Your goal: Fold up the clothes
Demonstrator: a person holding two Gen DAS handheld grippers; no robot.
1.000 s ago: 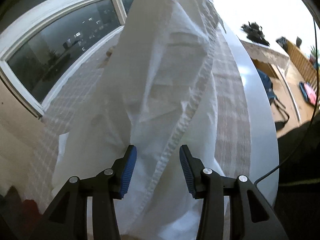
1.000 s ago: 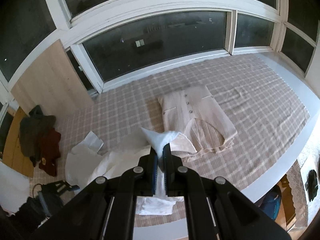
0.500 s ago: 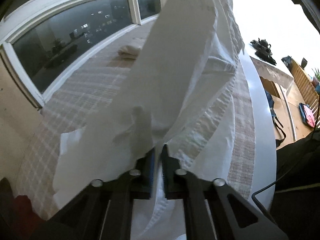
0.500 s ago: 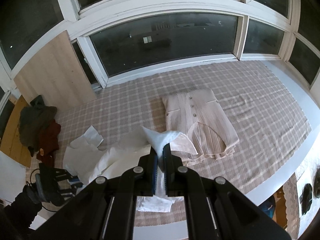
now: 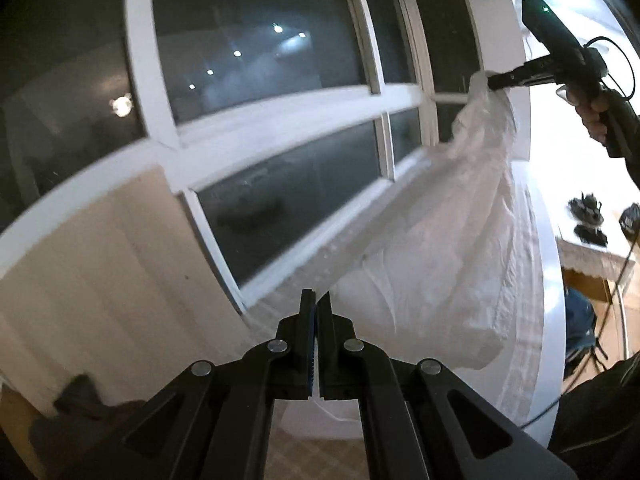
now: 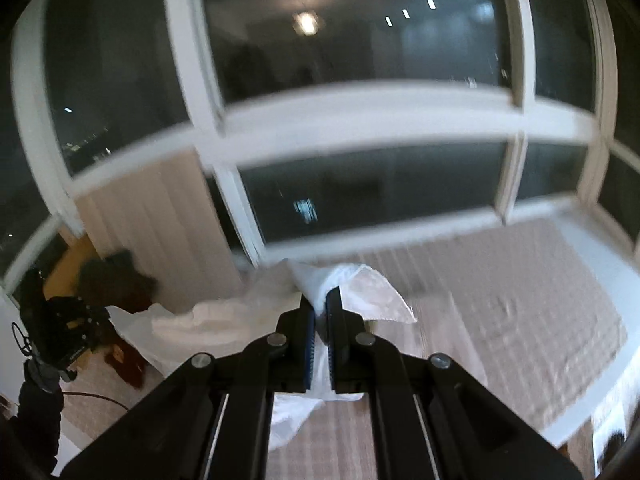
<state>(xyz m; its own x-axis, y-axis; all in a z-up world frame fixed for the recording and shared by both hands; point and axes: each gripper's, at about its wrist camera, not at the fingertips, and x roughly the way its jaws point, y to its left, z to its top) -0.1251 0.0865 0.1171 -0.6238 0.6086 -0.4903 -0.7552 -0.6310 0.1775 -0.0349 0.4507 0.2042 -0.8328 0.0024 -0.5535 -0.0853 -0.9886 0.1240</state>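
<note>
A white garment (image 5: 452,248) hangs stretched in the air between both grippers, above the checked cloth surface. My left gripper (image 5: 317,300) is shut on its lower edge. My right gripper (image 6: 321,300) is shut on another corner of the white garment (image 6: 360,292), which bunches out past its tips. In the left wrist view the right gripper (image 5: 490,82) appears at the upper right, held by a hand, pinching the garment's top. In the right wrist view the left gripper's body (image 6: 60,328) shows at the far left.
Big white-framed windows (image 5: 280,120) fill the background. The checked cloth surface (image 6: 520,300) lies below, with a white rim (image 5: 548,280) on the right. Dark clothes (image 6: 116,276) lie at the left. A side table (image 5: 592,248) with dark items stands beyond the rim.
My left gripper closed on the white garment. Both grippers rose and tilted up, lifting the garment off the surface and spreading it; the views now face the windows.
</note>
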